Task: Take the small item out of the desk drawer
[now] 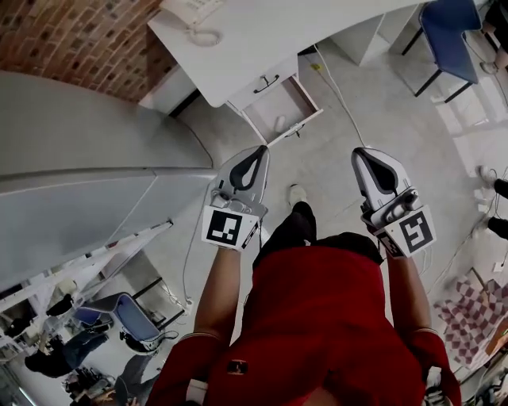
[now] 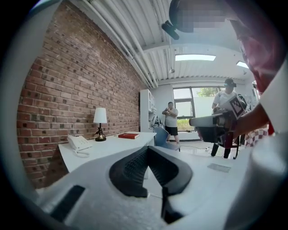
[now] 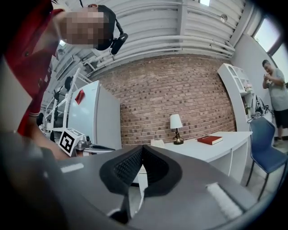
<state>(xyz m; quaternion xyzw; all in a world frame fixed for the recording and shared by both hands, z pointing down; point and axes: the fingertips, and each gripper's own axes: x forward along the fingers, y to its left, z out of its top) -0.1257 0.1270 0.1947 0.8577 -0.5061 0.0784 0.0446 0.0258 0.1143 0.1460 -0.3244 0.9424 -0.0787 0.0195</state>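
Note:
The white desk stands ahead of me, and its lower drawer is pulled open. A small pale item lies inside near the drawer's front. My left gripper and right gripper hang side by side in the air, well short of the drawer and pointing forward. Both are shut and hold nothing. In the left gripper view the dark pads meet at the tip, with the desk beyond. The right gripper view shows its pads closed the same way.
A telephone, a lamp and a red book sit on the desk. A blue chair stands at the right. A grey cabinet and brick wall lie to the left. Cables run across the floor. People stand in the background.

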